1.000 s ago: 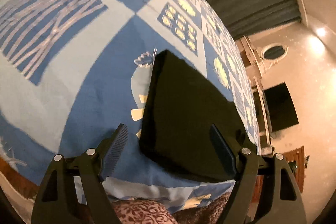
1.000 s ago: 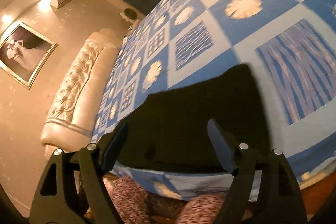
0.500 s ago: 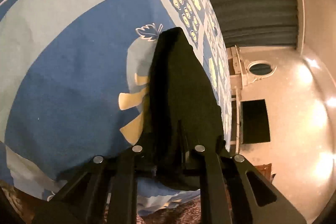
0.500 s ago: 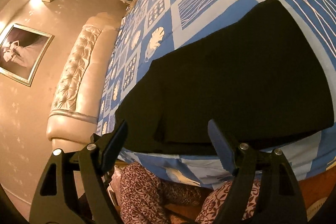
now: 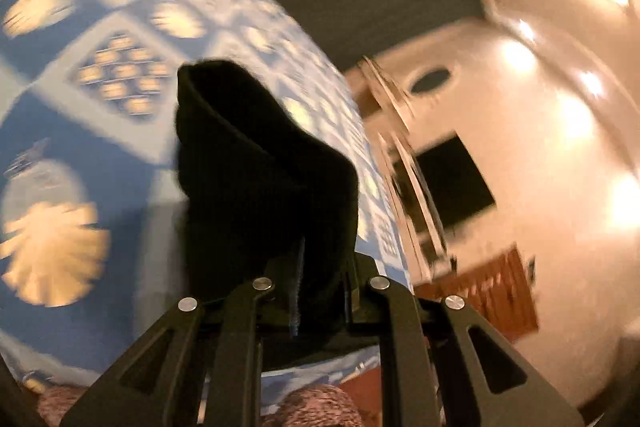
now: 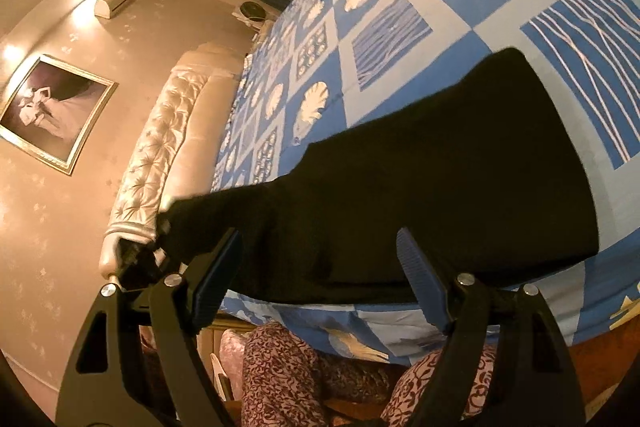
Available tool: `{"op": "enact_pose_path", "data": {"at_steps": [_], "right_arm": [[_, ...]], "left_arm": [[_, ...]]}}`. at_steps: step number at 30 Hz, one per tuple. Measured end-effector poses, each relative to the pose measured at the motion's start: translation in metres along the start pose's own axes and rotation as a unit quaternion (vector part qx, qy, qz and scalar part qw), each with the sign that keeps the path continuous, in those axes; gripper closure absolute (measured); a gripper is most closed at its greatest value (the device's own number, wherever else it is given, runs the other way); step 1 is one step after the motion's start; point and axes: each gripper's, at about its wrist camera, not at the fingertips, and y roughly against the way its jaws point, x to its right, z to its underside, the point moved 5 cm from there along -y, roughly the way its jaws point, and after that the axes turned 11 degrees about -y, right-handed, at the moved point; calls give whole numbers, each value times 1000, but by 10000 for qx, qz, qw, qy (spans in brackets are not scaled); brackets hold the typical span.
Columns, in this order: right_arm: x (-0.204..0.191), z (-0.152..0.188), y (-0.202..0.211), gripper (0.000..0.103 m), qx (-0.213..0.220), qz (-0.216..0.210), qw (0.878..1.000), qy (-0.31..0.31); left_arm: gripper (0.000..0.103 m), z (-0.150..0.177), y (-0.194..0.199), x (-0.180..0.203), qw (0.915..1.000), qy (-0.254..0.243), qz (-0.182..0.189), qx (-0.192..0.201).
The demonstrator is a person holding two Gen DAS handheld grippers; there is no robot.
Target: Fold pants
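The black pants (image 6: 440, 187) lie folded on the blue patterned bedspread (image 6: 400, 27), near its front edge. My left gripper (image 5: 316, 279) is shut on the left end of the pants (image 5: 260, 179) and lifts it off the bed; it also shows in the right wrist view (image 6: 136, 259), at the raised corner of the cloth. My right gripper (image 6: 320, 267) is open and empty, hovering just above the front edge of the pants.
A padded cream headboard (image 6: 160, 147) runs along the left of the bed. A framed picture (image 6: 52, 115) hangs on the wall. The person's patterned trouser legs (image 6: 288, 379) stand at the bed's front edge. A dark screen (image 5: 452, 183) and wooden furniture (image 5: 492, 291) are at the right.
My left gripper closed on the left end of the pants and has raised it off the bed. My right gripper stayed open and moved closer over the pants.
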Motion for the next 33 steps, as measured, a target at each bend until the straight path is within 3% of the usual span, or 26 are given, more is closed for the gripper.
{"op": "enact_pose_path", "data": {"at_steps": [3, 7, 13, 16, 17, 19, 21, 23, 27, 33], "right_arm": [[-1, -3, 12, 24, 40, -106, 9999, 5], [5, -11, 29, 24, 174, -226, 9996, -37], [33, -20, 45, 23, 335, -264, 9986, -303], [53, -21, 44, 23, 314, -323, 9973, -582], [60, -21, 44, 23, 290, -378, 9963, -717], [67, -22, 43, 23, 260, -468, 9950, -842], [69, -23, 42, 23, 240, -513, 9948, -852], [67, -26, 37, 23, 206, -554, 9946, -851], [62, -32, 15, 23, -27, -530, 9949, -859], [64, -44, -23, 22, -126, 409, 9978, -502]], "left_arm": [[88, 11, -48, 59, 9968, -725, 66, -336], [88, 49, -121, 114, 9853, -1477, 62, -862], [88, 116, -222, 117, 9674, -1777, -211, -1795], [86, 146, -249, 116, 9556, -1946, -409, -2175], [80, 157, -250, 119, 9521, -2027, -478, -2239], [72, 158, -246, 124, 9522, -2062, -425, -2213], [49, 157, -234, 131, 9547, -2083, -405, -2085], [35, 146, -214, 138, 9622, -2063, -333, -1743], [24, 118, -173, 137, 9708, -2093, -421, -1091], [24, 82, -115, 62, 9774, -1633, -1208, -578]]}}
